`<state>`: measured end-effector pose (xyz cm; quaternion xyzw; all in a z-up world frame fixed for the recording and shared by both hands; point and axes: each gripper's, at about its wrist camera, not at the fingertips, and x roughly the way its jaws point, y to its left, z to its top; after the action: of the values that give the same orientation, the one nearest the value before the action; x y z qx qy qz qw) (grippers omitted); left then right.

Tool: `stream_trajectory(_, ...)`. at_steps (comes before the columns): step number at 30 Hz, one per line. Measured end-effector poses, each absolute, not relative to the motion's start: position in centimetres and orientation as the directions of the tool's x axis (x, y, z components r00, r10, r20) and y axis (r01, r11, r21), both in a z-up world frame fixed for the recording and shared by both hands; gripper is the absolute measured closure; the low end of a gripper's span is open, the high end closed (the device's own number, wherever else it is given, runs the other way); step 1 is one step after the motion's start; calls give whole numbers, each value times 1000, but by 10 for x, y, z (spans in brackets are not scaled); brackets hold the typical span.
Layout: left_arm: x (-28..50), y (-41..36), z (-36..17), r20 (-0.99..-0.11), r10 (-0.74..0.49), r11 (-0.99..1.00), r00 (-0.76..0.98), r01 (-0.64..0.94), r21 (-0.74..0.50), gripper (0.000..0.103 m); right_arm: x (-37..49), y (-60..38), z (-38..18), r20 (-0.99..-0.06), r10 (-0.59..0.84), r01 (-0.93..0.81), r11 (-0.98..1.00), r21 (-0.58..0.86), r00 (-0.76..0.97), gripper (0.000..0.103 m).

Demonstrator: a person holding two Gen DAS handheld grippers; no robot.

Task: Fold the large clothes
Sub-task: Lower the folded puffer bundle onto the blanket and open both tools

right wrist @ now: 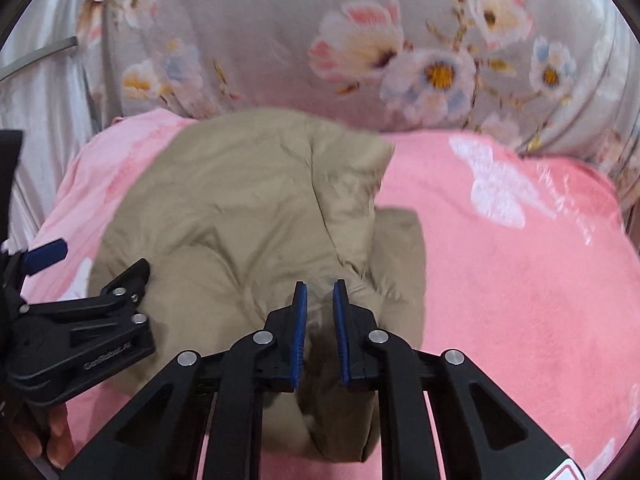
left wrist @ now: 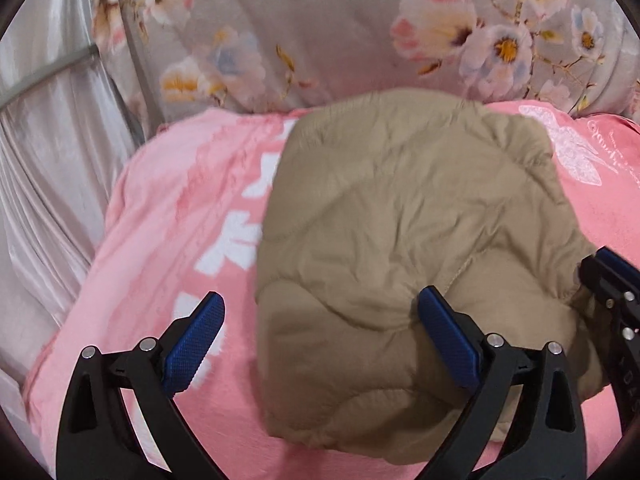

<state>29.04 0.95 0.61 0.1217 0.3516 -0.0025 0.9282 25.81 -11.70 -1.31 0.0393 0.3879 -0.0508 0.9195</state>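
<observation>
Tan quilted jacket (left wrist: 400, 240) bunched in a puffy heap on the pink blanket (left wrist: 160, 240), mid-bed, with blanket showing on both sides of it. Long axis near to far in both views, from the tongs toward the floral bedding (left wrist: 320, 20) at the far end. No clear collar or hem readable; which end leads cannot be told.

Only in the right wrist view: a raised ridge of fabric along the heap's right side, falling to a lower flap lying flat on the blanket, and a thick fold hanging down below the right tongs (right wrist: 320, 320). Right tongs narrow, pads almost together with a slim gap; fabric lies behind and below the gap, but whether any is pinched cannot be told. Also there: left tongs (right wrist: 92, 264) seen from the side at the heap's left edge, one finger over the fabric, the other out over the blanket, and fingertips of a hand (right wrist: 52, 432) at the lower left corner.

Only in the left wrist view: the heap's broad, rounded quilted top, seams curving across it. Left tongs (left wrist: 320, 344) spread wide, gripping nothing; left pad over blanket, right pad over the jacket's near part. Part of the right tongs (left wrist: 612, 280) at the right edge against the jacket's side.

Beyond the blanket: white butterfly print (right wrist: 496, 184) to the right, pale satin curtain (left wrist: 48, 160) at far left.
</observation>
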Motion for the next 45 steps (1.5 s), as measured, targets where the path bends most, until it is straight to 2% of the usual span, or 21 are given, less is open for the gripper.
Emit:
stream_trajectory(10, 297, 14, -19, -687, 20, 990, 726, 80, 113, 5, 275, -127, -56, -752, -15, 157, 981, 118, 658, 91)
stream_trajectory(31, 294, 6, -45, -612, 57, 988, 789, 43, 148, 5, 278, -123, -77, -725, -43, 157, 984, 90, 687, 91)
stream_trajectory(45, 290, 8, -49, -577, 42, 993, 816, 31, 116, 5, 277, -121, -77, -718, -52, 161, 983, 85, 695, 90)
